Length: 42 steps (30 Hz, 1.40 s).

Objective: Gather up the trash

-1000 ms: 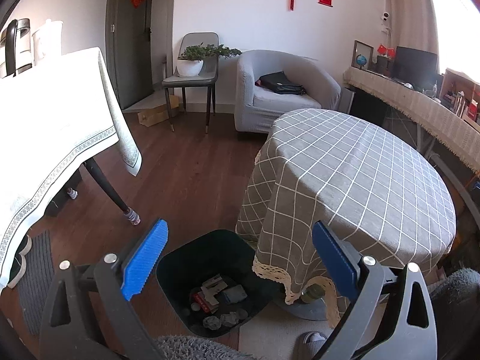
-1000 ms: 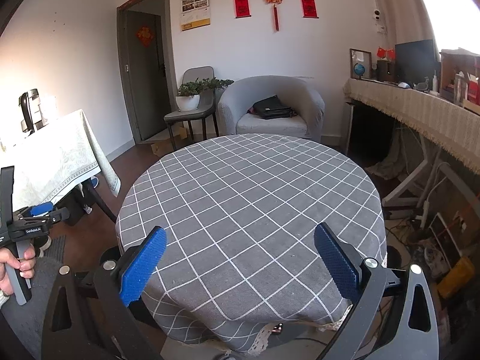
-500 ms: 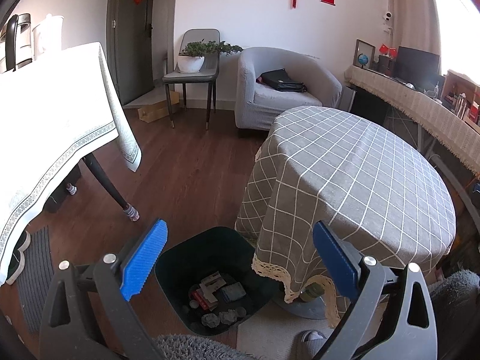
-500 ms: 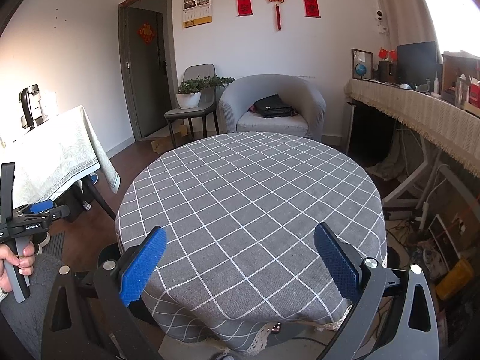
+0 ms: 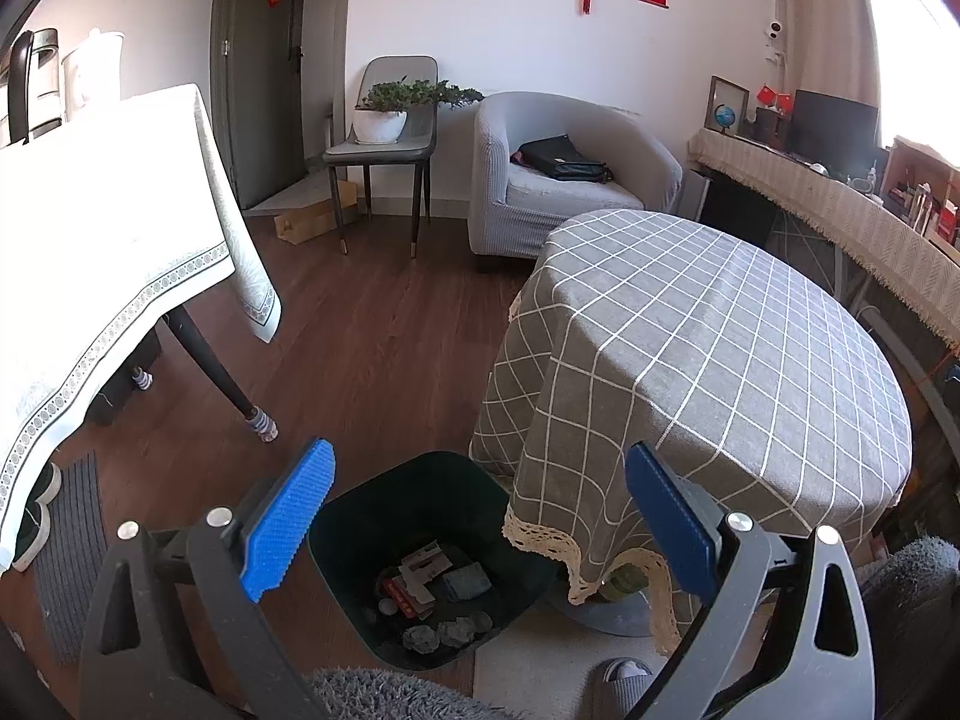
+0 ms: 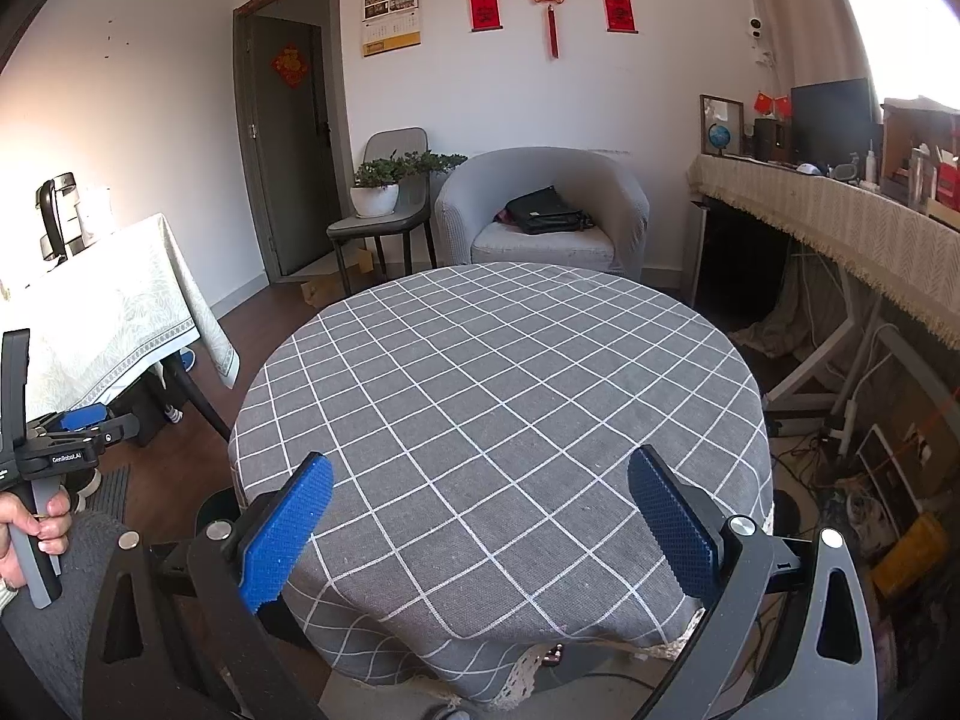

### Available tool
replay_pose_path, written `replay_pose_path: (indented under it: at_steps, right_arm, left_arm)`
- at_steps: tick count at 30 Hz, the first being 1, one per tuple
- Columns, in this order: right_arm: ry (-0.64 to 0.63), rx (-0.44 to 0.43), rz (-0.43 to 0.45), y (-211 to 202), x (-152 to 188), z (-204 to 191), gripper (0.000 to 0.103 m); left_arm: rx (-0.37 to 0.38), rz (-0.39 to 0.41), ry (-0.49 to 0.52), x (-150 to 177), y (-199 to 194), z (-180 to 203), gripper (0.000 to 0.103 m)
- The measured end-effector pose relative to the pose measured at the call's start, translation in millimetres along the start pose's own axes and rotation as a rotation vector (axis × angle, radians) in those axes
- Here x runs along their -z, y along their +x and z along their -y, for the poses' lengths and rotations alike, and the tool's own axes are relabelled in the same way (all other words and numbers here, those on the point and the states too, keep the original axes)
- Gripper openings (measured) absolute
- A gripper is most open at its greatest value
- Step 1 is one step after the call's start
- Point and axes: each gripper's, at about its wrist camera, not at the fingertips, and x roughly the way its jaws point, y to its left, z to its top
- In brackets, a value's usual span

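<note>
A dark green trash bin (image 5: 354,516) stands on the floor beside the round table (image 5: 720,330) with the grey checked cloth. Inside it lie several pieces of trash (image 5: 435,591): paper scraps, a red wrapper, crumpled bits. My left gripper (image 5: 477,516) is open and empty, held above the bin. My right gripper (image 6: 480,525) is open and empty, held over the near edge of the round table (image 6: 498,390), whose top shows no objects. The left gripper also shows at the left edge of the right wrist view (image 6: 66,432), held in a hand.
A table with a white cloth (image 5: 90,252) stands at the left. A grey armchair (image 5: 570,180) with a black bag and a chair with a potted plant (image 5: 384,114) stand at the back wall. A long cloth-covered desk (image 6: 840,222) runs along the right, with cables below.
Both views have drifted slightly; the left gripper has risen and pulled back a little above the bin. Both grippers stay open and empty.
</note>
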Motion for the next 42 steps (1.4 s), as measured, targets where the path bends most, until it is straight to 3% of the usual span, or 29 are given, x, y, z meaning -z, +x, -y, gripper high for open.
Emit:
replay_pose_path:
  at_steps: [42]
  right_arm:
    - [-0.006, 0.001, -0.003, 1.0, -0.2, 6.2, 0.099]
  left_arm:
    - [0.001, 0.002, 0.017, 1.8, 2.0, 2.8, 0.099]
